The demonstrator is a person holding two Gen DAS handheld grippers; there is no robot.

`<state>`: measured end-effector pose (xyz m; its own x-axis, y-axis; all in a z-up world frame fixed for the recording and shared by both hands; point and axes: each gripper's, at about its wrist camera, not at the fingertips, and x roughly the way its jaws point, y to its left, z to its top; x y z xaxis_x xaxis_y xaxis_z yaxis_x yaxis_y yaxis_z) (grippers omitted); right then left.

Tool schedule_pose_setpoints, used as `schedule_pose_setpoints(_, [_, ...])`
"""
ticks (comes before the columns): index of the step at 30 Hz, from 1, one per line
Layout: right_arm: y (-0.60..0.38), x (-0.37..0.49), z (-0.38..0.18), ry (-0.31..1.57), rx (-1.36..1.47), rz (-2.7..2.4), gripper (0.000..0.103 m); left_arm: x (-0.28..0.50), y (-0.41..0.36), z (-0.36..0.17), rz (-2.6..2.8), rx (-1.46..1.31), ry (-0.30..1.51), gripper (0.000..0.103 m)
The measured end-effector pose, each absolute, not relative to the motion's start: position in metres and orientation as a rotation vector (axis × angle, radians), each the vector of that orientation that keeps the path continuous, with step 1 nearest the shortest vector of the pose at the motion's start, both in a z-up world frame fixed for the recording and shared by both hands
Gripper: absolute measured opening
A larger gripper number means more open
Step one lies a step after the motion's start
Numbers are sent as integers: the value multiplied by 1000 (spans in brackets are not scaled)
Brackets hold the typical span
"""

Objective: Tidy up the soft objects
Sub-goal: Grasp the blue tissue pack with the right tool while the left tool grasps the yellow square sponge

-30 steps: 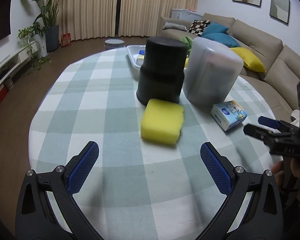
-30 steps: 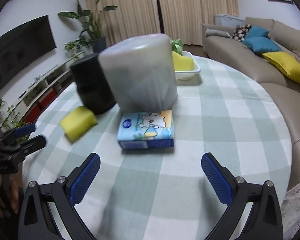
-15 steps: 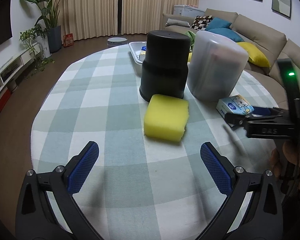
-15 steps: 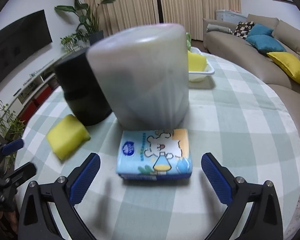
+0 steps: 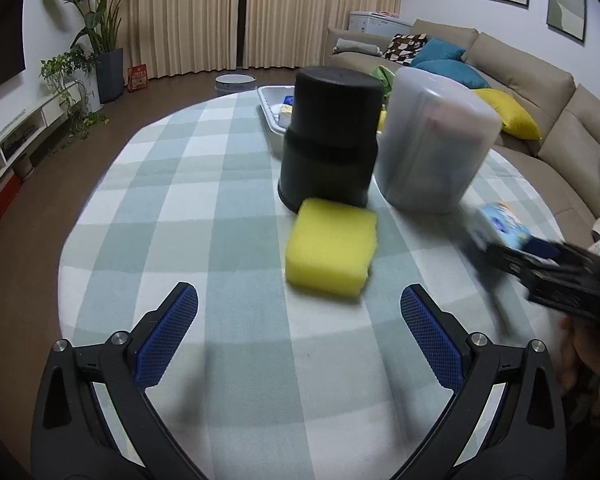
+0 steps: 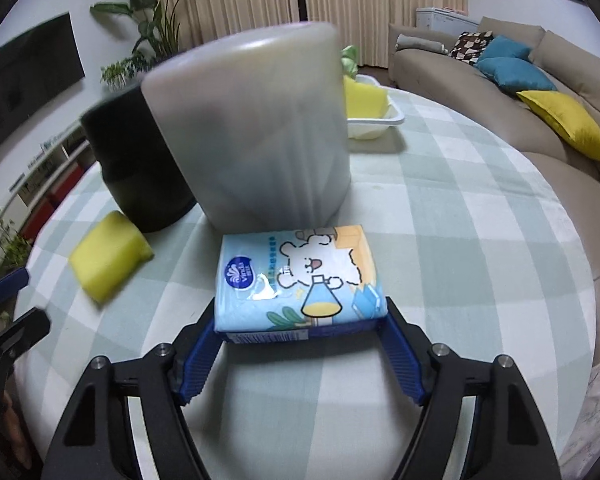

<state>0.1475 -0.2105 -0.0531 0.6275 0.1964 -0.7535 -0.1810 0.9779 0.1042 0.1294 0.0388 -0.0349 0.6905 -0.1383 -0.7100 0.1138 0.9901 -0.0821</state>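
The right tool (image 6: 300,330) has its 2 blue pads (image 6: 197,360) pressed against the short sides of the tissue pack (image 6: 295,276), which sits between them at the near end, so the tool is holding the pack by its closest edge. The pack lies flat on the checked counter (image 6: 440,216), its far edge just beside the base of the frosted grey canister (image 6: 255,136). A black canister (image 6: 135,168) stands touching the grey one on its left, and a yellow sponge (image 6: 107,256) lies near the black canister's foot, well apart from the pack. Behind the canisters a white tray (image 6: 374,122) holds another yellow sponge (image 6: 364,98). In the left wrist view the left tool (image 5: 300,320) is spread wide, gripping nothing, above bare cloth. The yellow sponge (image 5: 332,252) lies ahead of it, slightly right of the middle of the gap, beyond the pad tips and not between them; its far edge is touching or almost touching the black canister (image 5: 332,140). The grey canister (image 5: 436,140) stands to the right of the black one. At the right edge of that view the right tool (image 5: 540,256) appears blurred, with the tissue pack (image 5: 500,224) at its tips. A sofa (image 5: 520,64) with blue and yellow cushions runs behind the counter (image 5: 179,184).
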Motion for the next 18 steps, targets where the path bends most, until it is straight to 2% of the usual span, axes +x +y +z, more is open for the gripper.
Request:
schedule_pose_setpoints(3, [-218,133,-50,824,53,205,77,141,32,-34,-136,-7,817,103])
schedule_pose_setpoints(9, [-233,134,-56,856,142,213,77,160,16,-47,-138,68,880,103])
schedule_pose_setpoints(18, [-229,136,-57,859,139,227,77,183,16,-60,-134,60,944,103])
